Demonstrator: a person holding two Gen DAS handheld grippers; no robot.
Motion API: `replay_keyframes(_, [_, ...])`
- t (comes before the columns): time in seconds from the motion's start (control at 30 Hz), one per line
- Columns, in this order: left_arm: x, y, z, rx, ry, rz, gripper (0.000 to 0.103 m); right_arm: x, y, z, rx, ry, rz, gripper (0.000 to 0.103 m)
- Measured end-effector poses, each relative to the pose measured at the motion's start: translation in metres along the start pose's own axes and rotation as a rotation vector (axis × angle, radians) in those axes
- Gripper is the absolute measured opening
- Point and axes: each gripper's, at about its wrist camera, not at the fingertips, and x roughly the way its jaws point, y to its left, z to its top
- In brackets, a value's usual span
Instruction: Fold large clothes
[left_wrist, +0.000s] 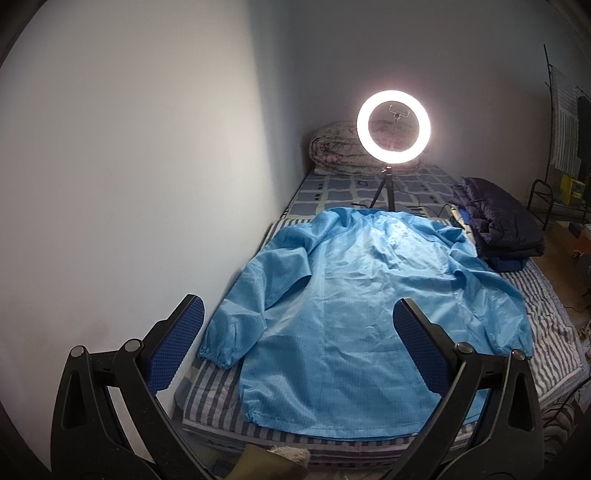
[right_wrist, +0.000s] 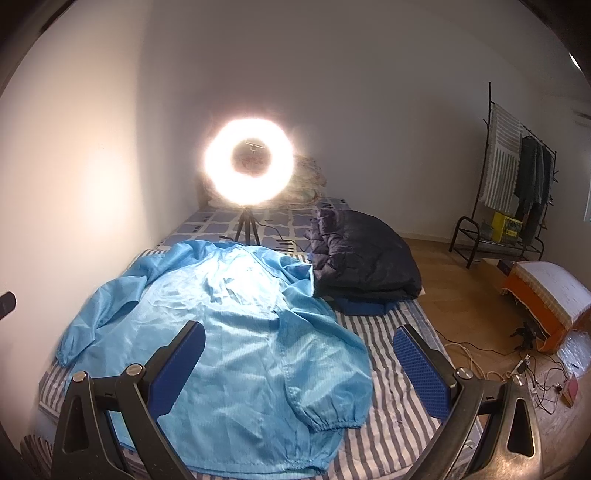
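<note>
With both claws, left (left_wrist: 297, 332) and right (right_wrist: 299, 360), wide and empty above the flat coat (left_wrist: 343, 317), pinch the 9 o'clock cuff (left_wrist: 218, 356) first, fold inward.

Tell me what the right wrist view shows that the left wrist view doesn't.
Right wrist only: the whole clothes rack, the orange stool and the floor cables. Left wrist only: the coat's full bottom hem and a furry olive item at the bed's near edge. Both: the blue coat spread flat, the ring light, the dark jacket, and an open, empty gripper.
</note>
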Motion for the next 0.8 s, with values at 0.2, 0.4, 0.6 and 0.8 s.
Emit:
replay_keyframes(0.2, [0.020,0.022,-0.013,0.001,0.037,0.029,0.103,0.022,0.021,0.007,-0.026,0.006,0.041,0.103])
replay_keyframes(0.4, [0.034,0.046,-0.036,-0.007,0.064,0.043,0.092,0.061,0.050,0.020,-0.031,0.028,0.176,0.103])
replay_keyframes(0.6, [0.053,0.070,-0.067,-0.063,0.142,0.014,0.065,0.112,0.085,0.034,-0.038,0.022,0.354,0.101])
replay_keyframes(0.8, [0.068,0.087,-0.093,-0.136,0.224,0.001,0.043,0.163,0.142,0.042,-0.072,0.126,0.542,0.092])
